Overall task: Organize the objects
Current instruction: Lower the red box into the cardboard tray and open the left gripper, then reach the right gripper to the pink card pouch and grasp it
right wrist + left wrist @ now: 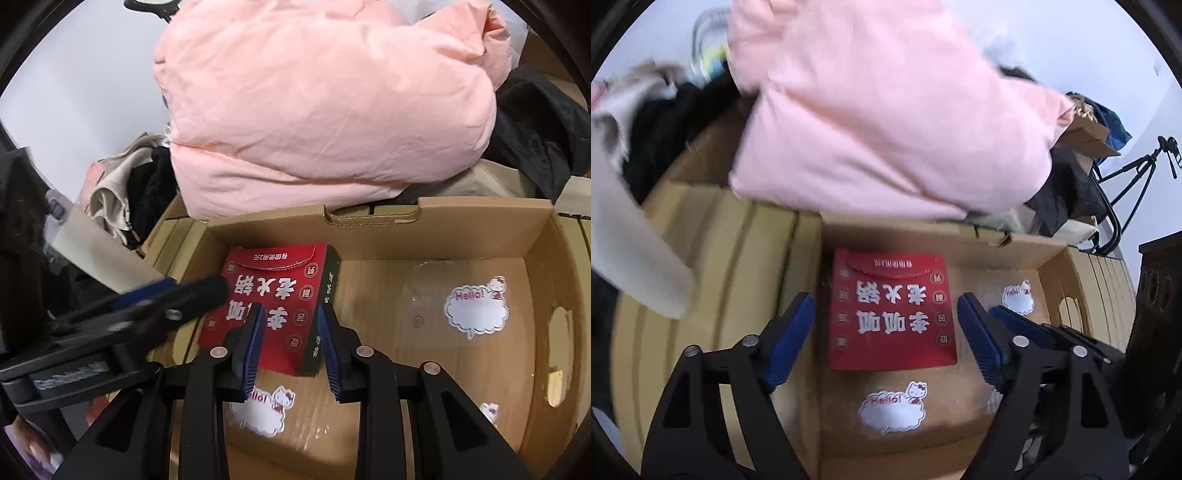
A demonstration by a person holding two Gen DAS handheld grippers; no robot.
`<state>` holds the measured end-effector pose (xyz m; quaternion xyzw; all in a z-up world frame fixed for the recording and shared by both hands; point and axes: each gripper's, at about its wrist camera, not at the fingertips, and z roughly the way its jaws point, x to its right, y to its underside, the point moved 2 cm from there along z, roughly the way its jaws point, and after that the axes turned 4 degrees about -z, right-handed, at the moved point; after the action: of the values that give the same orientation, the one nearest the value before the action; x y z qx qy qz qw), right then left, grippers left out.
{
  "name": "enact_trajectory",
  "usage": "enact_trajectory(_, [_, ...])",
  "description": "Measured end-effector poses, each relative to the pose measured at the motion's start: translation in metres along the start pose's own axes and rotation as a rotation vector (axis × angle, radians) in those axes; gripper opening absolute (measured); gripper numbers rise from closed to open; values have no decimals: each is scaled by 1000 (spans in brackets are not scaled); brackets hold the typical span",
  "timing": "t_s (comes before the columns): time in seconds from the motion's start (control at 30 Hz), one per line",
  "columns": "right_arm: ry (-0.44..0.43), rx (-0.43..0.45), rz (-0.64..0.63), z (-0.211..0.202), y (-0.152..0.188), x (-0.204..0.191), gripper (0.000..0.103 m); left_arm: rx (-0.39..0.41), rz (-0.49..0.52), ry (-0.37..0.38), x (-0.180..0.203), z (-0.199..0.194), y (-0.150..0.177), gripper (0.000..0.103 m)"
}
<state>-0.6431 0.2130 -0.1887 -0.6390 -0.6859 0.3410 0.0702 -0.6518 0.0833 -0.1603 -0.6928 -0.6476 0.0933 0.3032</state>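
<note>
Two grippers hang over an open carton [373, 236], nearest the lenses. The left gripper [886, 332] stands wide open, its blue ribbed pads clear on either side of a red box [892, 310] and touching nothing. The right gripper [290, 345] is narrower, about half open; in its own view its pads frame the box's near end, but whether they press on it I cannot tell, and it looks to hover above with nothing held.

The red box lies flat on the carton floor, against the left wall and close to the far wall. It is a slim printed card pack with white characters, a dark side panel and crisp edges. I judge it light, fairly stiff, with a glossy, somewhat slippery face. The best hold would be across its two long sides, near the middle, with modest pressure, since thin card dents.

The carton is brown corrugated board, matte, with cloud stickers [476, 310] on its floor and a notched far wall.

Beyond it sits a pink padded bundle [325, 99], soft, puffy and creased, resting on dark clothes [543, 122] and more cardboard. A tripod [1137, 166] stands far right against a pale wall.
</note>
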Motion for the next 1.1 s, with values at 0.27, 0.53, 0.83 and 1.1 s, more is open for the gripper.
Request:
enact_trajectory(0.27, [44,87,-133,-154,26,-8,96,97,53,38,5,-163,25,98])
enact_trajectory(0.53, [146,47,-254,-358,93,-5,96,211,141,-151,-5,-339,90,103])
enact_trajectory(0.83, [240,59,-424,-537,170,-32,96,330,164,-275,-6,-460,144,103])
enact_trajectory(1.1, [272,95,-413,-579,204,-32,96,279,118,-249,-1,-462,187,103])
